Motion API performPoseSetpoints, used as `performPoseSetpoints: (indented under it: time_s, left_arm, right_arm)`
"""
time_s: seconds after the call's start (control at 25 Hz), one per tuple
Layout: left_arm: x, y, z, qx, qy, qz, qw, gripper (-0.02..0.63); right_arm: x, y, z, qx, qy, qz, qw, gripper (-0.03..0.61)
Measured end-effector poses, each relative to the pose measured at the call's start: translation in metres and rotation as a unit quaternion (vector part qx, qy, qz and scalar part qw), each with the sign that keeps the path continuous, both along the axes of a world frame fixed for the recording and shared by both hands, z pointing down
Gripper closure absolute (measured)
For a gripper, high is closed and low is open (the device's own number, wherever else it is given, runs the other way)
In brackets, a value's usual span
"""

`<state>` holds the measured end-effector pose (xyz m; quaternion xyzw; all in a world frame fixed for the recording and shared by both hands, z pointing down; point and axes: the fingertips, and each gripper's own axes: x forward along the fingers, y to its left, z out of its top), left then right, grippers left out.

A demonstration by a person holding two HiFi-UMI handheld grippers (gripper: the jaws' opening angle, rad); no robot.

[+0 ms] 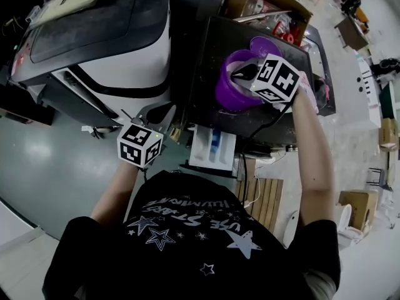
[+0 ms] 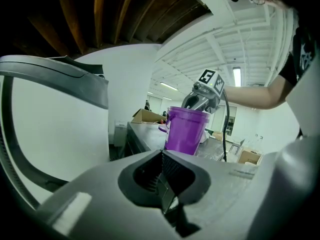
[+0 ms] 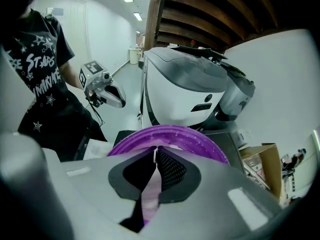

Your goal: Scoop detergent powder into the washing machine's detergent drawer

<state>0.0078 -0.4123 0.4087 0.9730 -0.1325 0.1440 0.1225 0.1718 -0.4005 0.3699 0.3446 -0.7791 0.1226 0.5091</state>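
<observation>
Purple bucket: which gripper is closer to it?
Right. The right gripper is over the bucket's rim, jaws pinching a thin white piece. The left gripper hangs well apart from it, shut and empty.

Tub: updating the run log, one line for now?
left gripper shut, empty | right gripper over tub, shut on white piece | drawer open

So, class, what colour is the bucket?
Purple; the bucket shows best in the left gripper view.

The head camera is looking steeply down over the person's shoulders [image 1: 187, 242]. The left gripper camera is looking across at the purple bucket [image 2: 185, 131]; the right one is peering closely over its rim.
</observation>
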Motion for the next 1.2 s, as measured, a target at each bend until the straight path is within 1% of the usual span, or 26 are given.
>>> performPoseSetpoints:
  time_s: [0.12, 0.24, 0.36, 0.44, 0.6, 0.76, 0.96, 1.2]
  left_arm:
    - [-0.002, 0.0, 0.002, -0.002, 0.0, -0.001, 1.0, 0.614]
    - [-0.004, 0.0, 0.004, -0.007, 0.0, -0.003, 1.0, 0.613]
    - [-0.006, 0.001, 0.006, -0.011, -0.001, -0.002, 0.9999, 0.614]
    - [-0.007, 0.002, 0.008, -0.012, -0.001, -0.002, 0.9999, 0.614]
    - [-0.009, 0.002, 0.011, -0.015, -0.002, -0.004, 0.9999, 0.614]
    - [-0.011, 0.001, 0.013, -0.018, -0.003, -0.005, 0.9998, 0.614]
    - [-0.01, 0.003, 0.014, -0.02, -0.004, -0.001, 0.9998, 0.614]
    - [-0.01, 0.001, 0.015, -0.022, -0.004, 0.003, 0.9998, 0.614]
  right_arm:
    - [-0.001, 0.001, -0.001, -0.013, -0.01, 0.003, 1.0, 0.541]
    - [-0.001, 0.001, -0.001, -0.026, -0.023, 0.02, 0.999, 0.541]
    - [0.002, 0.0, 0.0, -0.047, -0.054, 0.053, 0.996, 0.541]
    - [0.004, 0.0, 0.0, -0.065, -0.083, 0.079, 0.991, 0.541]
    - [0.008, -0.001, 0.001, -0.095, -0.136, 0.132, 0.977, 0.541]
    - [0.009, -0.003, -0.001, -0.111, -0.177, 0.173, 0.962, 0.541]
    - [0.01, -0.006, -0.003, -0.135, -0.214, 0.21, 0.944, 0.541]
    - [0.01, -0.011, -0.004, -0.164, -0.259, 0.245, 0.92, 0.541]
